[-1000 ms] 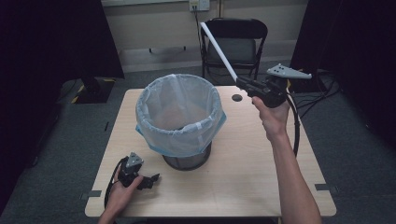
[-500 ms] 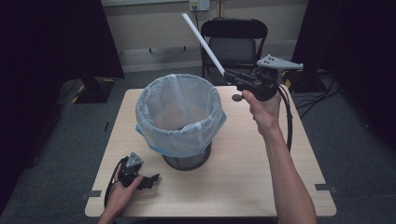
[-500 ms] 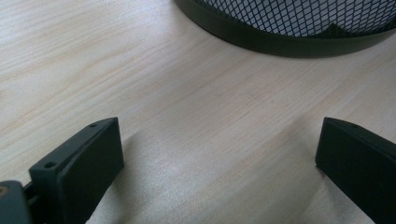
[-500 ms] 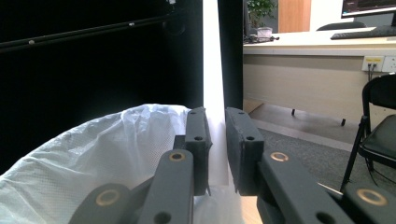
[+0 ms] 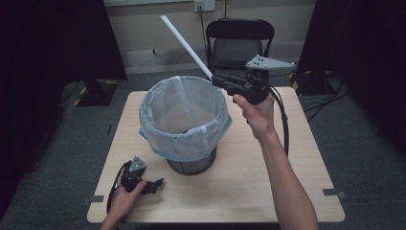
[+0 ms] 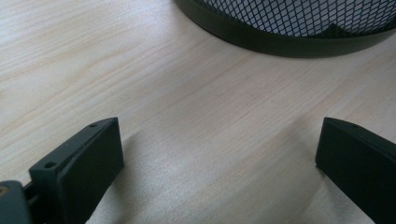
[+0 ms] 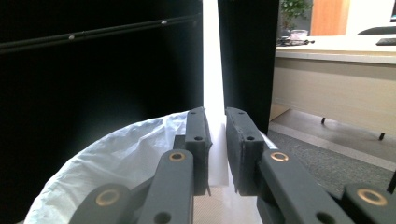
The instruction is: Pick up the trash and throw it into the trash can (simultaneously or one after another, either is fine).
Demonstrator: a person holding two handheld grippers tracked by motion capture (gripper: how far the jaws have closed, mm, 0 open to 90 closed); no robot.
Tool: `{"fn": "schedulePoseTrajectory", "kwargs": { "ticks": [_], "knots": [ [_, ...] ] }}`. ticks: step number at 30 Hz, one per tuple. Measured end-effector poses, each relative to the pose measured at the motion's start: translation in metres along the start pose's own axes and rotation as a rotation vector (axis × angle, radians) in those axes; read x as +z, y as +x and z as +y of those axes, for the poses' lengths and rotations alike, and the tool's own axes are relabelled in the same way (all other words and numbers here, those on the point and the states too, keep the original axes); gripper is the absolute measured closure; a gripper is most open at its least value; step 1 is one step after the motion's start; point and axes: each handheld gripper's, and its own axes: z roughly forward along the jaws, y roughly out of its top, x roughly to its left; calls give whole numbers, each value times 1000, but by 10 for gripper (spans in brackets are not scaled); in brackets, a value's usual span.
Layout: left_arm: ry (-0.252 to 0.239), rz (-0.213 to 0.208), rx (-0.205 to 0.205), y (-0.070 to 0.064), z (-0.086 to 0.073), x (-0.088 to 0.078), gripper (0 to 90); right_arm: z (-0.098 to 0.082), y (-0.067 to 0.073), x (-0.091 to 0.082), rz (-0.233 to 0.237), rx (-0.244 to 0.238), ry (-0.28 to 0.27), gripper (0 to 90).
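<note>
So we have the white stick (image 5: 186, 45) pinched tight in our right gripper (image 5: 216, 79), up by the bin (image 5: 184, 122) rim. It is not dropped inside yet. Our left gripper (image 5: 154, 183) rests wide open, holding nothing.

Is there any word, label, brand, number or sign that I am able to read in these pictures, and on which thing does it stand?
None: no readable text in any view.
White tube held in the right hand-held gripper: plain, no print.
Bin liner on the mesh bin: plain.
Grey plate on that gripper: holes, no marking.
Wall socket: too small to tell.
</note>
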Motion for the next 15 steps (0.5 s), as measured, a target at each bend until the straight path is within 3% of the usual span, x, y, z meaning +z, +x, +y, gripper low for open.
{"fn": "schedulePoseTrajectory", "kwargs": {
  "ticks": [15],
  "knots": [
    [-3, -2, 0, 0, 0, 0, 3, -8, 17, 19, 65, -48, 69, 799]
  ]
}}
